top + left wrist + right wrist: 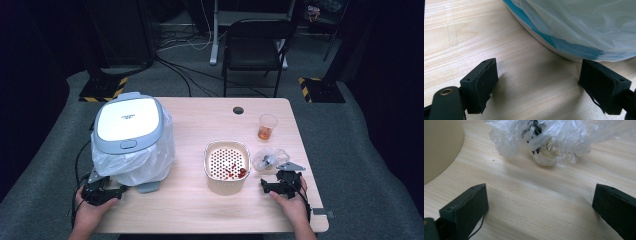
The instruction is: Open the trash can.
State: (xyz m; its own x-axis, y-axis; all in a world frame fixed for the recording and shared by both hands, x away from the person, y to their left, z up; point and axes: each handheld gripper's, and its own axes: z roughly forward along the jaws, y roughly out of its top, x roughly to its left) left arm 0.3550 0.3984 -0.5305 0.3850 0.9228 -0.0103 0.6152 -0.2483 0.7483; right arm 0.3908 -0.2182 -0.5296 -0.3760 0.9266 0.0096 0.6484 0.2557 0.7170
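Note:
A white and grey lidded bin (129,127) lined with a pale plastic bag (584,27) stands on the left of the wooden table (195,205). My left gripper (102,192) rests on the table just in front of it, open, nothing between its jaws (537,87). At centre sits a beige perforated bowl (226,165) with red bits inside. A crumpled clear plastic bag (269,159) lies to its right, also seen close ahead in the right gripper view (544,140). My right gripper (272,185) lies on the table before that bag, open and empty (540,212).
A clear plastic cup (267,126) with orange liquid stands at the back right of the table. A dark round hole (238,110) sits near the far edge. A black chair (255,45) and cables lie on the floor beyond the table.

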